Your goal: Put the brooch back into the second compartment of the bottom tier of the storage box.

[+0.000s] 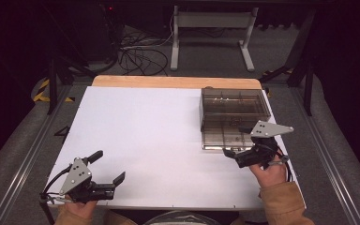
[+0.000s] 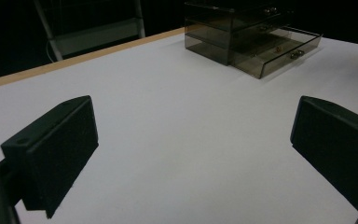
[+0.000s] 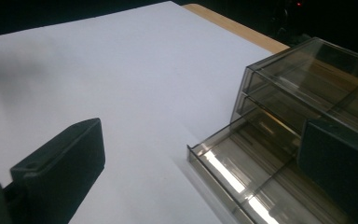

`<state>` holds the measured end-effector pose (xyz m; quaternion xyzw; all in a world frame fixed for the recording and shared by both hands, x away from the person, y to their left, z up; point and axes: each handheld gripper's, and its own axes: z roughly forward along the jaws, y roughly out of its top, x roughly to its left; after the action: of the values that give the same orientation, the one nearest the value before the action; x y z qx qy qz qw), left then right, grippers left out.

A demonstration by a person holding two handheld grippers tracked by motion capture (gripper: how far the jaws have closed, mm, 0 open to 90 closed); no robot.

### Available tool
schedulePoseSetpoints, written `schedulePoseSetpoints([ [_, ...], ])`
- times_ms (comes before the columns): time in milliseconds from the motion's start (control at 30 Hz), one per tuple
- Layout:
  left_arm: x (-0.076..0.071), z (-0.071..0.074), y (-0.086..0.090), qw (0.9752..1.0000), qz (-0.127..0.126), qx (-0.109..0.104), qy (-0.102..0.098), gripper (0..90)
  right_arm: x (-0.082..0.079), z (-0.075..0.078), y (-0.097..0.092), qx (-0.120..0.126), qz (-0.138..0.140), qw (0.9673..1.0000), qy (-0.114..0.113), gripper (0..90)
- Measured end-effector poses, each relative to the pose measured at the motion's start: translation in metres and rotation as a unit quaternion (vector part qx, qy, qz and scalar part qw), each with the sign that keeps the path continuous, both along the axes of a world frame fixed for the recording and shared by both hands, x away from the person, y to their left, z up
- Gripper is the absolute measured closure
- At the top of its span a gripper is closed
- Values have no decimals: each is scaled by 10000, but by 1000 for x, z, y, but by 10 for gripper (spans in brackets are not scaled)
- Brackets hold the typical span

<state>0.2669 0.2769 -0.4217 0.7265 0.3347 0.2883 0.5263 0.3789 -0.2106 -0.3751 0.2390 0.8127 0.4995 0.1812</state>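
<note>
White sheeting covers the table seen from above, with a strip of bare pale wood along its far edge. Nearest the camera, two forearms in tan sleeves enter from the bottom.

At the near left corner, the left gripper is held low over the white surface, its two black jaws spread wide apart with nothing between them. A grey three-cornered plate sits on top of it. In the left gripper view, the jaws stand far apart at either side, with bare white table between them.

At the near right, the right gripper reaches toward a smoky, see-through plastic drawer unit standing at the table's far right. Its jaws are apart too. In the right gripper view, one jaw hangs over the white surface, and the other sits over the bottom drawer, which is pulled out toward the person. Whether that jaw touches the drawer cannot be told. The drawers have small round knobs, visible in the left gripper view. What lies inside them is unclear.

Beyond the table are a grey floor, tangled dark cables, a white metal frame, and yellow-and-black striped tape at the left. No writing or brand is legible anywhere.
</note>
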Motion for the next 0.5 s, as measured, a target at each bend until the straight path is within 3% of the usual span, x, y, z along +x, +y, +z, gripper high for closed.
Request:
schedulePoseSetpoints([
  [300,0,0,0,10000,2,9,-2,16,-12,-11,-3,358,375,9986,-91,0],
  [500,0,0,1,10000,1,-4,7,16,-17,-24,-5,361,404,9985,-36,0],
])
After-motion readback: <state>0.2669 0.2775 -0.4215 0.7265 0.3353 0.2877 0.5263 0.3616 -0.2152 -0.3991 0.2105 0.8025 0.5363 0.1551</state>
